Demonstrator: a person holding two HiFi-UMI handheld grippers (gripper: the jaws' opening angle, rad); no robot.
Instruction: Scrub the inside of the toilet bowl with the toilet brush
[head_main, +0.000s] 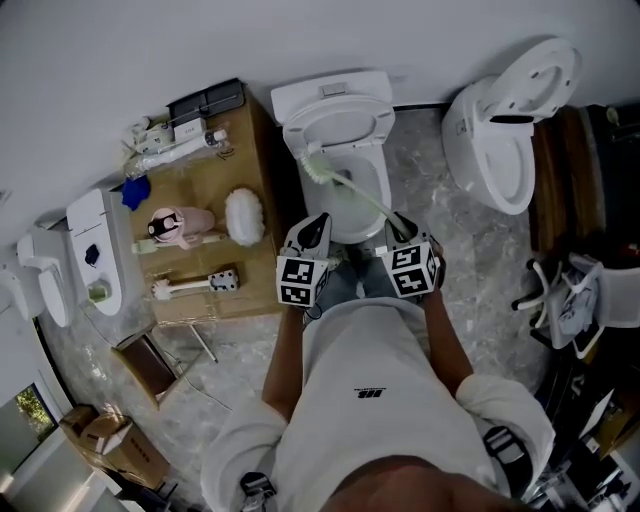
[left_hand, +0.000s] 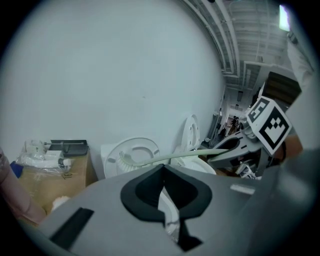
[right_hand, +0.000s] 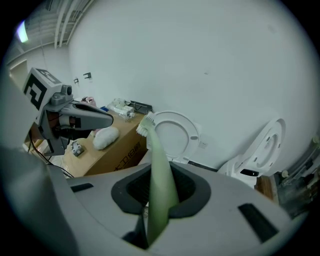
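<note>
A white toilet (head_main: 352, 196) stands against the wall with its seat (head_main: 336, 124) raised. My right gripper (head_main: 398, 228) is shut on the pale green handle (head_main: 365, 196) of the toilet brush. The handle slants up and left, and the white bristle head (head_main: 312, 160) sits at the back left of the bowl, by the raised seat. In the right gripper view the handle (right_hand: 160, 180) runs between my jaws out to the head (right_hand: 145, 125). My left gripper (head_main: 316, 222) is shut and holds nothing, just left of the handle over the bowl's front. Its pads (left_hand: 150, 187) meet.
A cardboard box (head_main: 200, 265) left of the toilet carries a white fluffy duster (head_main: 243, 216), a pink item (head_main: 180, 226) and bottles. A second toilet (head_main: 505, 130) stands to the right, white fixtures (head_main: 95, 250) at far left, a folding stool (head_main: 150, 362) behind.
</note>
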